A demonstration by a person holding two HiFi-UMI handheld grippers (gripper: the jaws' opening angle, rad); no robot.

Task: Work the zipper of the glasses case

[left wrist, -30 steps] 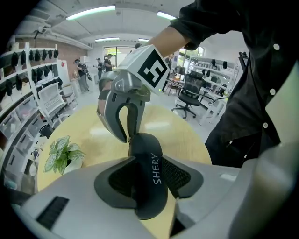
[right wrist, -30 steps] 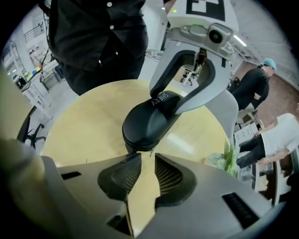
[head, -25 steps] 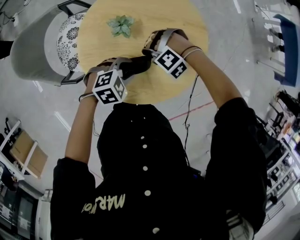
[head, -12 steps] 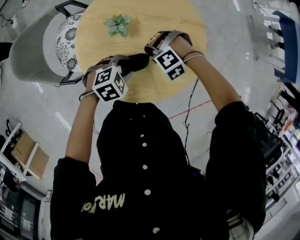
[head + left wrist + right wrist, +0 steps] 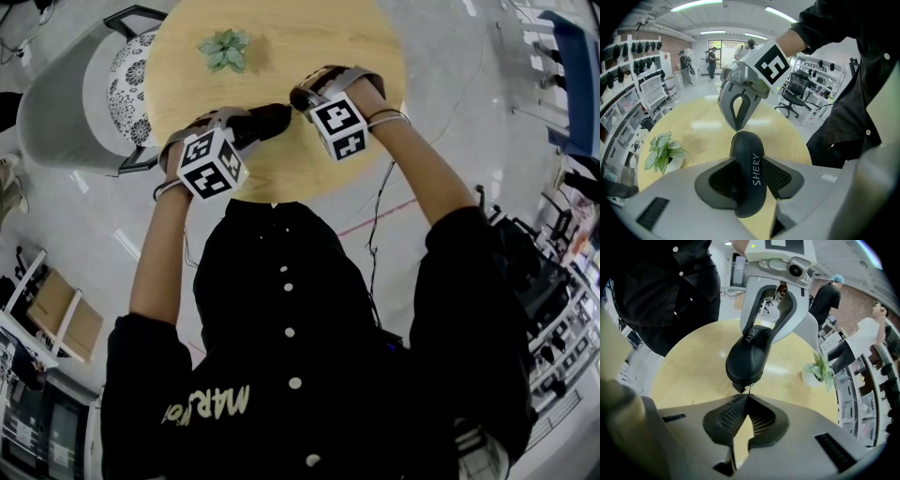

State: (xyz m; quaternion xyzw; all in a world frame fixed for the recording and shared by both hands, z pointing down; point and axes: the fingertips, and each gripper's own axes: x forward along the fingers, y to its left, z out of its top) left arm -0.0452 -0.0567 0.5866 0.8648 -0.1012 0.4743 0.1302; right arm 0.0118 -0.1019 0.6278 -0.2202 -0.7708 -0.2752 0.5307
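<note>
The left gripper (image 5: pixel 749 180) clamped the case (image 5: pixel 746 150) in wide-set jaws, over the table (image 5: pixel 281 37). The right gripper (image 5: pixel 747 398), jaws shut, pinched the pull (image 5: pixel 750 388) at its very tips. Risk: a hard tug could slip the pull free or twist the case.

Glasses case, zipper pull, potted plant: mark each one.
glasses case (image 5: pixel 743 178): left gripper view, black shell left of print.
zipper pull (image 5: pixel 750 388): right gripper view, thin metal tab.
potted plant (image 5: pixel 223 50): head view, its leaves.

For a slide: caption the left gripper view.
Left gripper holds the black glasses case; right gripper pinches its zipper pull.
</note>
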